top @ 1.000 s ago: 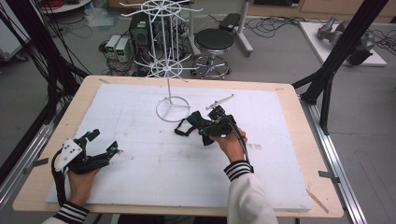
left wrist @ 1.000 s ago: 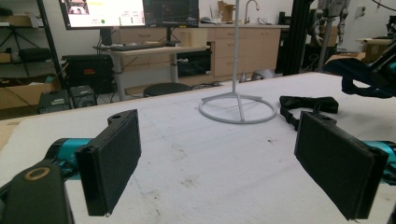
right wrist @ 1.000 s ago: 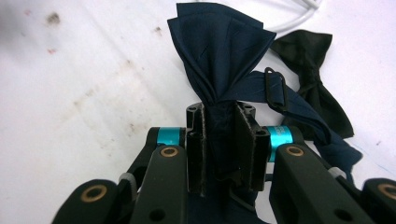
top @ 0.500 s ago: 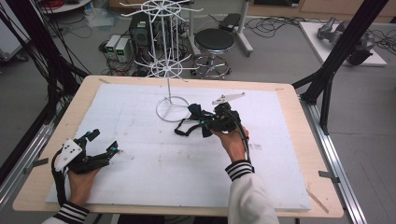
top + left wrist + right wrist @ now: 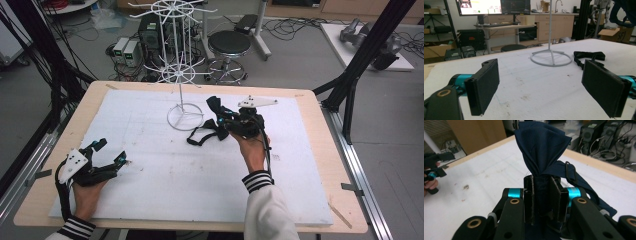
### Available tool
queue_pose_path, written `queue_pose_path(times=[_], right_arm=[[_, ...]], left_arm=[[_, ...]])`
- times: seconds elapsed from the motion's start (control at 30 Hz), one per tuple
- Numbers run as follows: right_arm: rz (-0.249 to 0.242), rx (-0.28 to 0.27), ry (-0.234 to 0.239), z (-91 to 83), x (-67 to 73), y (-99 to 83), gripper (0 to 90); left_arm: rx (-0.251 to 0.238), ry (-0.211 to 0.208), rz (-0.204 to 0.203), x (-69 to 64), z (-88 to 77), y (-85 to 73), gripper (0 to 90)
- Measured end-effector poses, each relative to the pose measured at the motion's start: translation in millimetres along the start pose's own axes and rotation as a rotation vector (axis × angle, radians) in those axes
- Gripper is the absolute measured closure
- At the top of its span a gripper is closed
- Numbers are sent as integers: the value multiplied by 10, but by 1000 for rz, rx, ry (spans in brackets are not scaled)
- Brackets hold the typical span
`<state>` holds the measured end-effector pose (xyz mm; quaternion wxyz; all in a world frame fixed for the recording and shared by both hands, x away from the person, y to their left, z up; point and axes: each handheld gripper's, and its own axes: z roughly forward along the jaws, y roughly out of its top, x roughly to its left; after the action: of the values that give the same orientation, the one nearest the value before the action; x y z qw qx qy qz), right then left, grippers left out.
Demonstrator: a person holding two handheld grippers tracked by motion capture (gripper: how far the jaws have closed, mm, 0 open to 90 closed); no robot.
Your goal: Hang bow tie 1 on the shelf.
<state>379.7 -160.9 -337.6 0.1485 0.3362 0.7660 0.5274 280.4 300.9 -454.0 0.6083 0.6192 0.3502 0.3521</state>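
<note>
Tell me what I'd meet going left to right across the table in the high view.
Left gripper, open on the white board → round base of the white wire rack → dark bow tie with its strap trailing on the board → right gripper, shut on the bow tie.

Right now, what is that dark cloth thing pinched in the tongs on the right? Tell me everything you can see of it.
It looks like a dark navy bow tie of soft woven fabric. The right tongs are shut on its middle, so one wing fans upward above the jaws, creased and pleated. A matching strap with a small metal slider trails from it down onto the white table cover, near the ring base of the white wire stand. Its other wing is hidden.
</note>
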Motion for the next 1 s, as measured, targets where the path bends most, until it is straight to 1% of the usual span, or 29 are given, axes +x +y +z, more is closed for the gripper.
queue_pose_path(times=[0.13,0.2,0.27,0.4,0.5,0.7,0.73,0.8,0.87,0.93,1.0], right_arm=[[-4,-18,-10,-19,10,19,758],[-15,-41,-12,-38,30,52,757],[-23,-46,-14,-42,37,61,758],[-34,-69,-9,-53,66,113,757],[-29,-84,0,-64,87,164,757],[-40,-111,1,-71,125,296,757],[-40,-116,5,-67,140,347,757],[-45,-119,1,-65,148,371,757],[-49,-137,7,-54,166,414,757],[-54,-130,7,-37,178,445,758],[-53,-135,14,-15,187,478,757]], left_arm=[[1,0,0,0,-1,0,150],[1,0,1,0,-1,1,150],[0,0,1,0,0,0,150],[0,-1,0,-1,0,0,150],[1,-1,1,0,0,0,150],[0,-1,1,1,0,0,150],[1,-1,1,0,-1,0,150],[1,-1,1,1,-1,0,150],[0,-1,1,1,-1,0,150],[2,-2,1,2,-2,1,150],[0,-2,0,2,-1,0,150]])
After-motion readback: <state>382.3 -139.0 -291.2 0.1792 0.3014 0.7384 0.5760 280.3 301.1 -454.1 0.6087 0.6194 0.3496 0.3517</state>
